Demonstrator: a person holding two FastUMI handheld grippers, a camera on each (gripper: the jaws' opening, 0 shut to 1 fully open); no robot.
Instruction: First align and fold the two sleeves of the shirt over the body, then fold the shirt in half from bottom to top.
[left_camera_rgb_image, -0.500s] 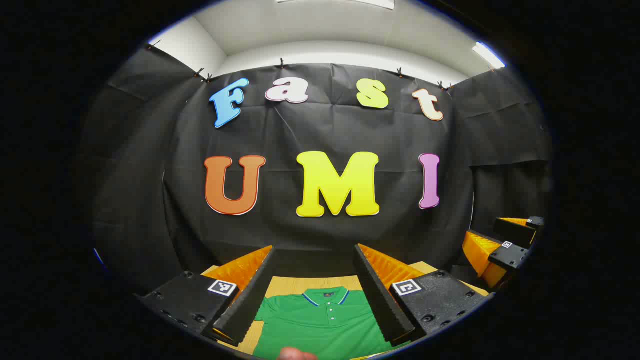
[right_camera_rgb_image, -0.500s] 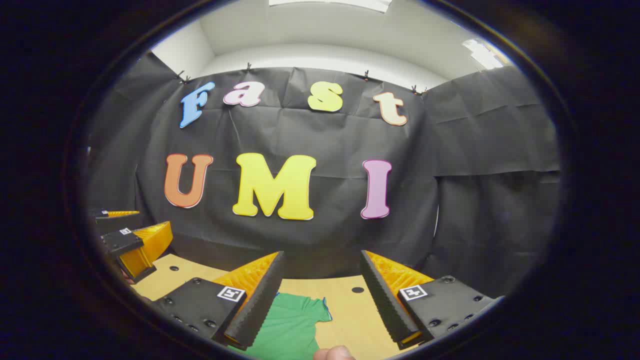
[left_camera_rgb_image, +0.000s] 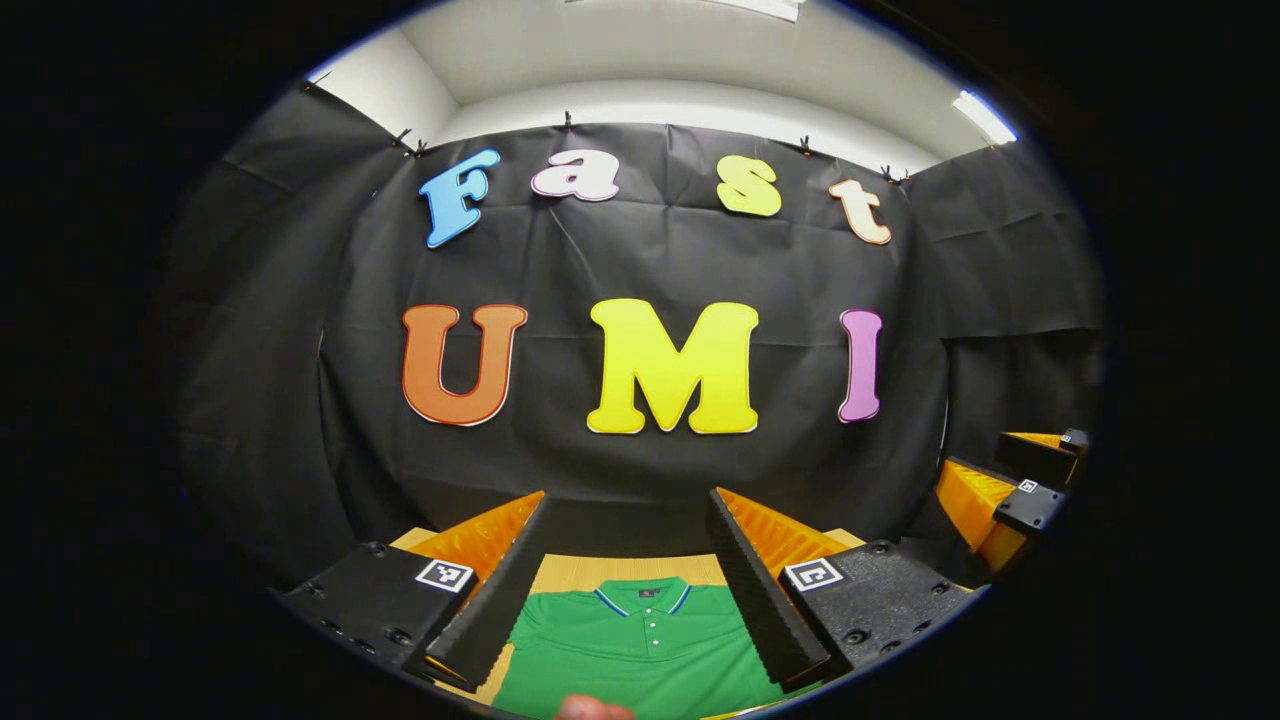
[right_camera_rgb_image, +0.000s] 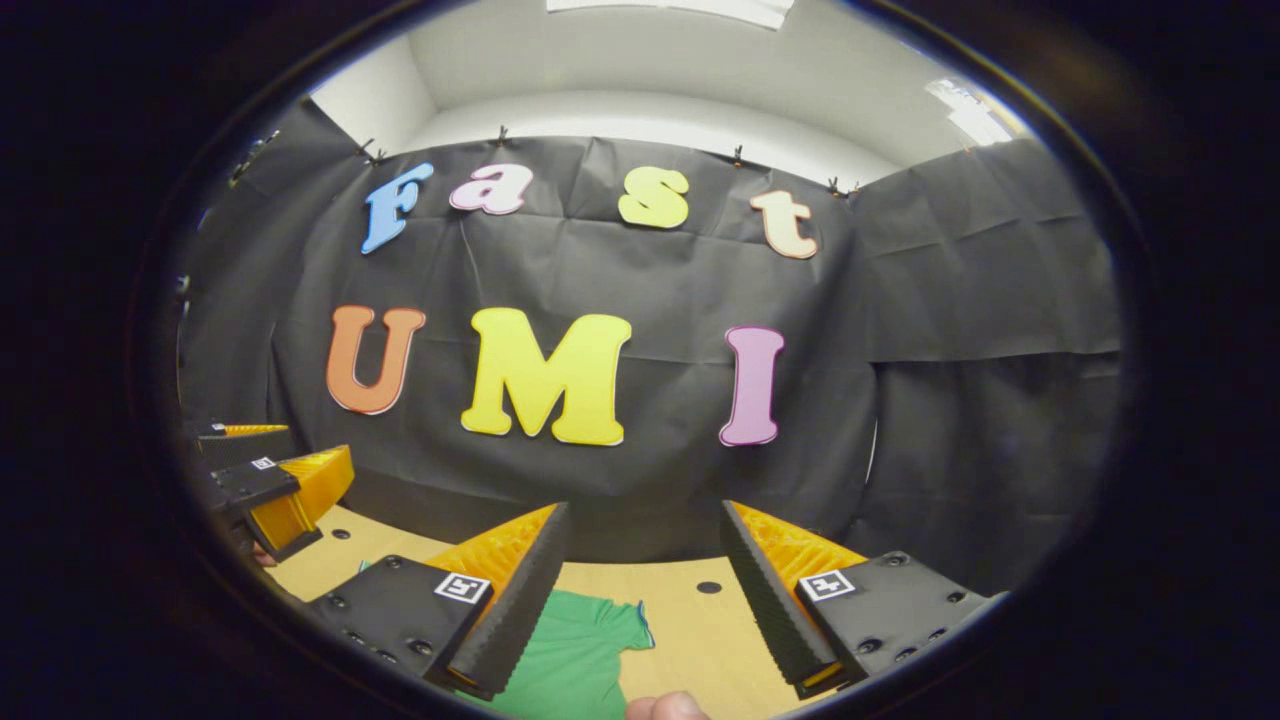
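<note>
The green short-sleeved polo shirt (left_camera_rgb_image: 640, 650) lies flat on the wooden bench (right_camera_rgb_image: 690, 630), below both spread, empty tongs: left tongs (left_camera_rgb_image: 630, 590) over its collar, right tongs (right_camera_rgb_image: 645, 600) over 1 sleeve, likely readying sleeve folds.

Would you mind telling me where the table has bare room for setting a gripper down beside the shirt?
In the right gripper view, bare table lies beyond the green shirt's sleeve, out to the black cloth wall. In the left gripper view, a thin strip runs between the collar and the wall. The middle is crowded: the shirt covers it.
</note>
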